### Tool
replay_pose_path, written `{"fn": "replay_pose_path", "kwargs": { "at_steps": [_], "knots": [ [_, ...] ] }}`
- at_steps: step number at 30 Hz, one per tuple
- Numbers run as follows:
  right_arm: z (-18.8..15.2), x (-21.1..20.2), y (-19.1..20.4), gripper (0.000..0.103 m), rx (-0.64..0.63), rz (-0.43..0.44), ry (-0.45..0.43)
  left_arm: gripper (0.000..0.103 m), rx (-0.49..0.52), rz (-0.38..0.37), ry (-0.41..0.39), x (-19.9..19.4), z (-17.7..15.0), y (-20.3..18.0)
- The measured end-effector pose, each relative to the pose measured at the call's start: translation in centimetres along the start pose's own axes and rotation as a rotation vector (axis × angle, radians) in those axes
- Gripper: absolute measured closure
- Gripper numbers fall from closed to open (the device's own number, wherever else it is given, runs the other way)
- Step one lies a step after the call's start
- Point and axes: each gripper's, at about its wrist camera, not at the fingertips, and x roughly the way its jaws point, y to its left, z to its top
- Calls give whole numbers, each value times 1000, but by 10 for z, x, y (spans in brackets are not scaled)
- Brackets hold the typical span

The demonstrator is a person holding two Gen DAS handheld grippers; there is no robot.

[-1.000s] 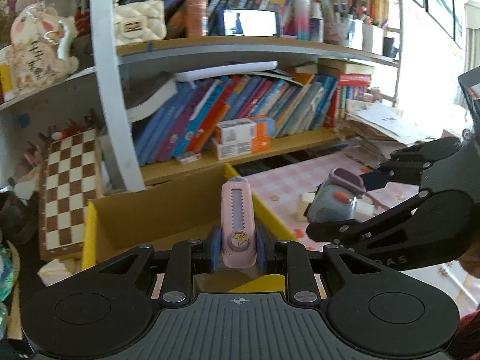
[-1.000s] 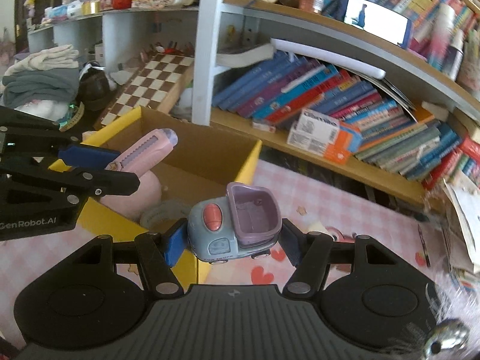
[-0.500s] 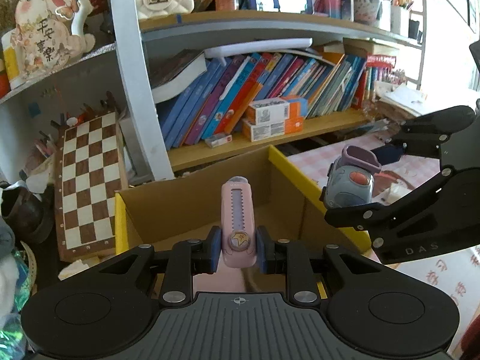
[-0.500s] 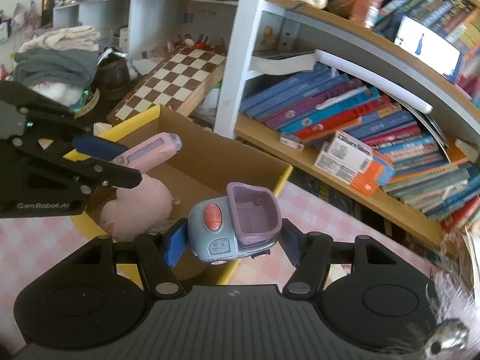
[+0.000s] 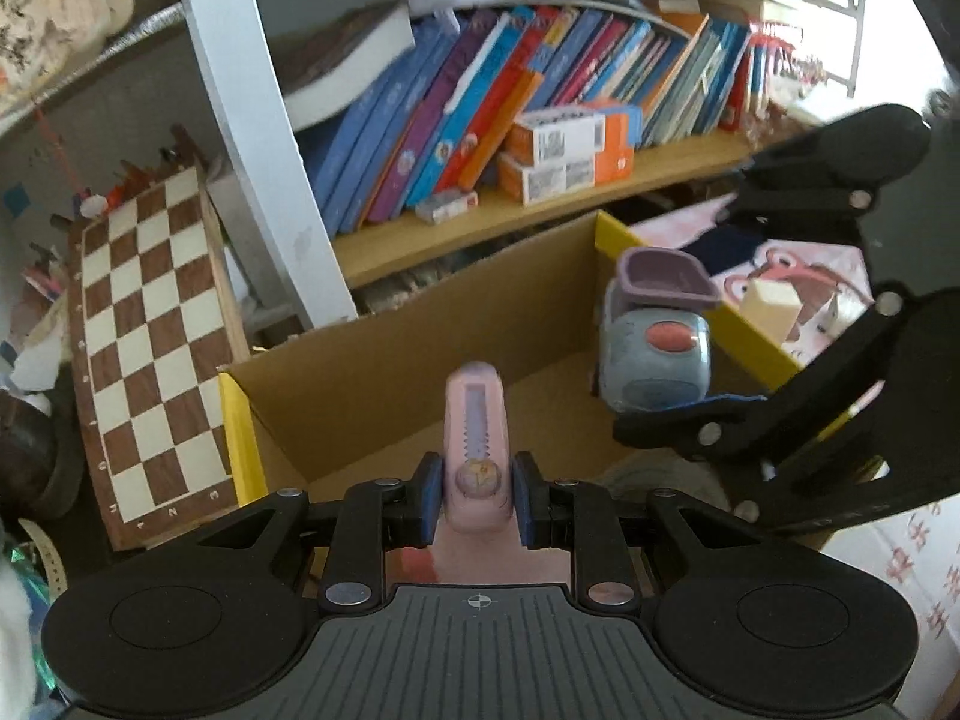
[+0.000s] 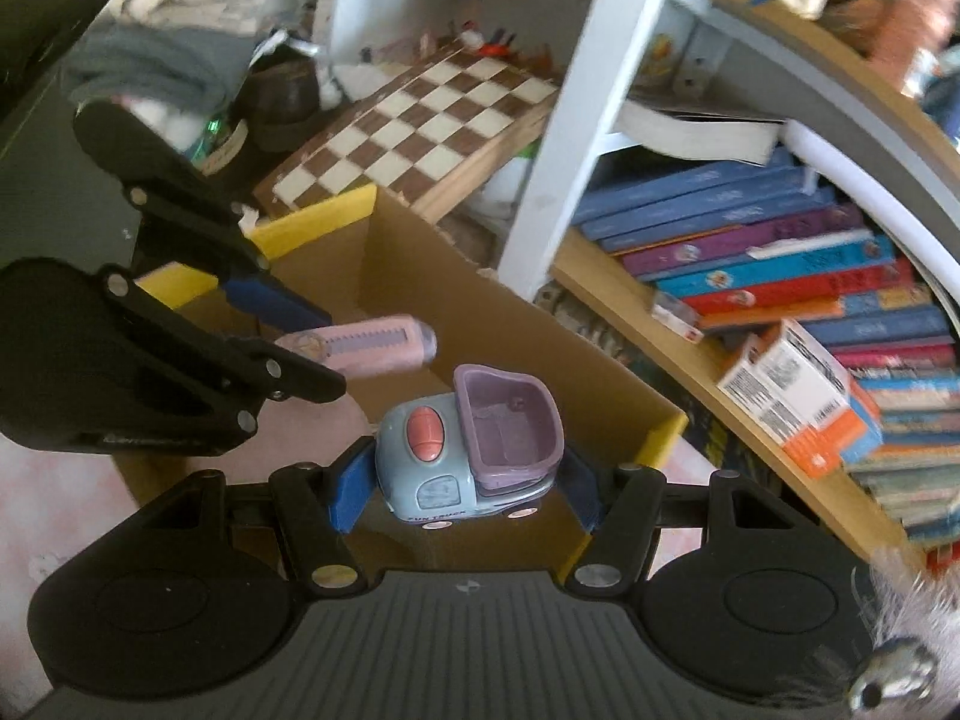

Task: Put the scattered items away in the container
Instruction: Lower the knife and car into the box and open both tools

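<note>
— What has the left gripper (image 5: pixel 475 501) got?

— A pink utility knife (image 5: pixel 476 450), pinched at its lower body between the two blue pads (image 5: pixel 429 501), its tip pointing forward. From the right wrist view the same knife (image 6: pixel 366 351) hangs over the open cardboard box (image 6: pixel 480 324), above the inside rather than the rim.

— And the right gripper (image 6: pixel 465 483)?

— Its jaws are closed on a toy truck (image 6: pixel 468 450), blue-grey with a purple tipper bed and a red-orange oval on top (the side reads "FUN TRUCK"). The left wrist view shows that truck (image 5: pixel 657 342) held over the box's right side, close to the yellow-edged wall (image 5: pixel 744 330).

— So both things are over the container?

— Yes, both are held in the air above the box (image 5: pixel 384 372), neither touching its floor. Something pale pink lies at the bottom, mostly hidden behind the left gripper.

— What surrounds it?

— A chessboard (image 5: pixel 144 354) leans just beside the left wall, and a shelf of books (image 6: pixel 780 276) stands behind. A pink tablecloth (image 5: pixel 828 276) shows past the right wall.
</note>
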Motion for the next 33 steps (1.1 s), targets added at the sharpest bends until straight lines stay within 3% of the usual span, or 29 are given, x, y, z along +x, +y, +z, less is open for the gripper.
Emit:
{"fn": "replay_pose_path", "kwargs": {
  "at_steps": [20, 33],
  "knots": [
    [25, 98, -7, 41, -111, 84, 225, 80, -146, -30, 150, 63, 17, 31],
    [25, 119, 1, 40, -139, 112, 306, 80, -178, -33, 138, 65, 17, 34]
  ]
}}
